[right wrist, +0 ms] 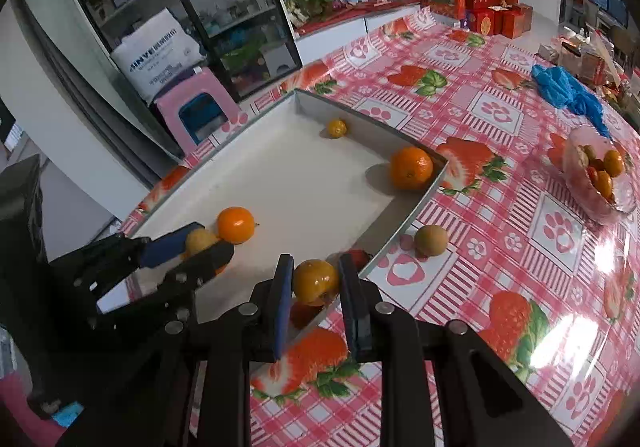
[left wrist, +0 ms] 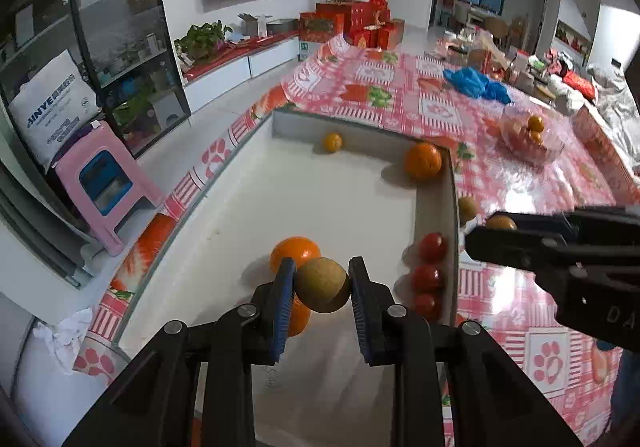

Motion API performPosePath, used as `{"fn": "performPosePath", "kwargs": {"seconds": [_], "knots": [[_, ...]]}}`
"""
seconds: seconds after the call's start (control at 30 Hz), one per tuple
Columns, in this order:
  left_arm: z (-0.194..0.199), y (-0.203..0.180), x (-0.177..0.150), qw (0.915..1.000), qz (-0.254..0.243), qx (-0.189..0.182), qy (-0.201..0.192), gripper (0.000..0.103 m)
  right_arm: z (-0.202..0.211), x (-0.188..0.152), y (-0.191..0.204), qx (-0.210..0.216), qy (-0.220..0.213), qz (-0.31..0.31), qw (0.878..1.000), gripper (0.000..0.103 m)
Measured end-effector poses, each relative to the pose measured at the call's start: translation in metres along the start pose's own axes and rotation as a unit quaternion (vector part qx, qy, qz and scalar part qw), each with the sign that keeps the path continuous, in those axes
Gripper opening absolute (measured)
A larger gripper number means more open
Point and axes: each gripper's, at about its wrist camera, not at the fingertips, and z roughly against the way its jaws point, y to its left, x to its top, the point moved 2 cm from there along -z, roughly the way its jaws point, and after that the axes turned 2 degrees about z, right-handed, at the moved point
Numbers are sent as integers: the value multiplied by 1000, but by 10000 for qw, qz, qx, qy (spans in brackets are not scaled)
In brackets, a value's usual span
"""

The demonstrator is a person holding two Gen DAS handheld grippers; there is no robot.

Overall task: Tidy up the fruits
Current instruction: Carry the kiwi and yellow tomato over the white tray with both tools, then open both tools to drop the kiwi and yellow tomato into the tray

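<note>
Landmark: the shallow white rectangular tray with grey walls [right wrist: 416, 203], lying on the table under a red-and-white strawberry-print oilcloth [right wrist: 500, 255].

Left of the tray, beyond the table edge: pink plastic stool [left wrist: 102, 183], white printed bag [left wrist: 52, 103], glass-door cabinet [left wrist: 120, 47].

Over the tray's near left part, the left gripper [left wrist: 322, 285] has its blue pads closed on a dull brown-green round fruit [left wrist: 323, 284], held clear of the tray floor. A bright orange mandarin [left wrist: 295, 252] sits on the tray floor directly behind it, partly hidden by the left finger.

Tray far wall: one small orange citrus [left wrist: 333, 142]. Tray far right corner: one large orange [left wrist: 423, 160]. Along the inside of the right wall, red tomatoes [left wrist: 432, 247] in a row.

At the tray's near right corner, the right gripper [right wrist: 314, 283] is clamped on a yellow-orange round fruit [right wrist: 316, 282], above the wall.

Just outside the right wall: a loose brown round fruit [right wrist: 430, 240] on the oilcloth. Well right of the tray: clear plastic bowl [right wrist: 600, 175] with mixed fruit; beyond it a crumpled blue plastic bag [right wrist: 568, 89].
</note>
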Motion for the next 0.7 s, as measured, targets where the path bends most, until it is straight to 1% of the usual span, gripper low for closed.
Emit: {"fn": "performPosePath", "kwargs": {"seconds": [0.2, 0.37, 0.43, 0.47, 0.5, 0.53, 0.6, 0.63, 0.7], "knots": [[-14, -2, -5, 9998, -22, -21, 194, 29, -18, 1, -4, -88, 219, -25, 9997, 25], [-15, -3, -5, 9998, -71, 1, 167, 29, -30, 1, -4, -99, 384, -18, 9992, 25], [-15, -4, -5, 9999, -65, 7, 158, 29, -32, 1, -3, -88, 417, -8, 9991, 28], [-15, -3, -5, 9998, -62, -1, 166, 29, -32, 1, -2, -55, 420, -3, 9991, 34], [-15, -3, -5, 9998, -67, -2, 168, 29, -32, 2, -1, -19, 417, 4, 9991, 43], [-15, -4, -5, 9998, -74, 1, 166, 29, -31, 3, 1, 17, 397, 32, 9992, 48], [-15, -4, -5, 9998, -84, 11, 178, 29, -29, 4, 7, -87, 356, 137, 9992, 66], [-15, -4, -6, 9998, -92, 20, 177, 29, -28, 4, 9, -169, 327, 210, 9991, 68], [-15, -5, -5, 9998, -95, 33, 177, 29, -26, 4, 13, -194, 307, 295, 9989, 69]]}}
